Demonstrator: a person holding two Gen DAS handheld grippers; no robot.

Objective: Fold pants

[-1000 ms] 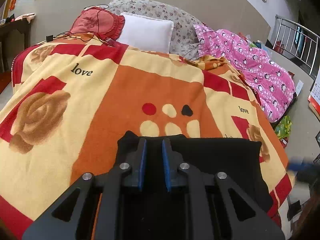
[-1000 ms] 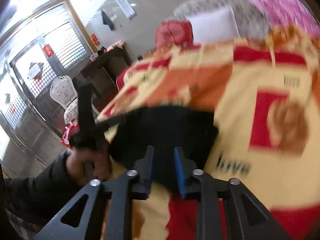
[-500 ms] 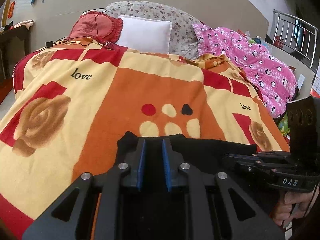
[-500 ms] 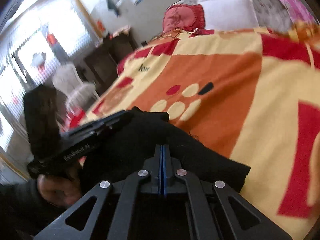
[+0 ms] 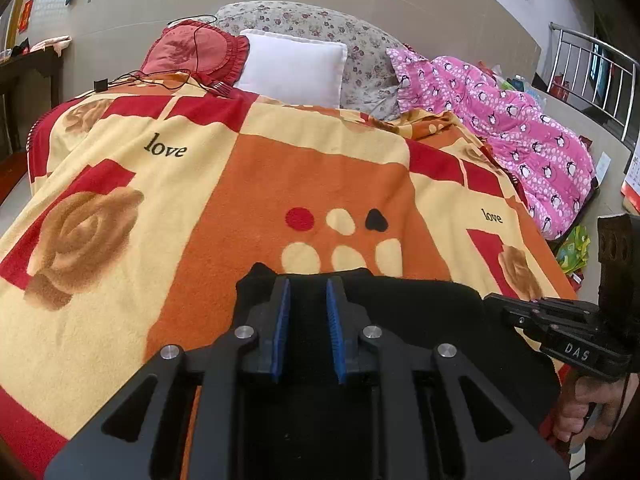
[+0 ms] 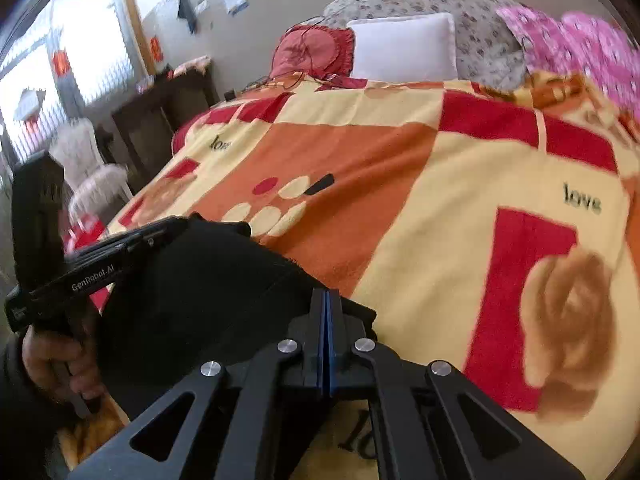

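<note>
Since a second ago the right gripper (image 6: 326, 308) has swung in and down to the near right corner of the black pants (image 5: 400, 312), and its blue pads, then apart, now stand pressed together at the cloth's edge; whether a thin layer of fabric is pinched between them cannot be told from the right wrist view. From the left wrist view the same gripper shows at the right edge, held by the person's right hand (image 5: 592, 408). The left gripper (image 5: 306, 300) has stayed where it was, at the far left corner of the pants, with its blue pads (image 5: 280, 328) a narrow gap apart; black fabric fills the space under and between them, but whether they press on it cannot be told. The left hand (image 6: 56, 364), in a dark sleeve, grips that tool's handle in the right wrist view. The pants lie as a flat dark slab near the foot of the bed, on an orange, yellow and red blanket (image 5: 320, 176) printed with roses and the word "love". At the head of the bed sit a red frilled cushion (image 5: 192, 50), a white pillow (image 5: 294, 68) and a floral pillow (image 5: 360, 52), with a pink penguin-print quilt (image 5: 520, 136) bundled along the right side.
</note>
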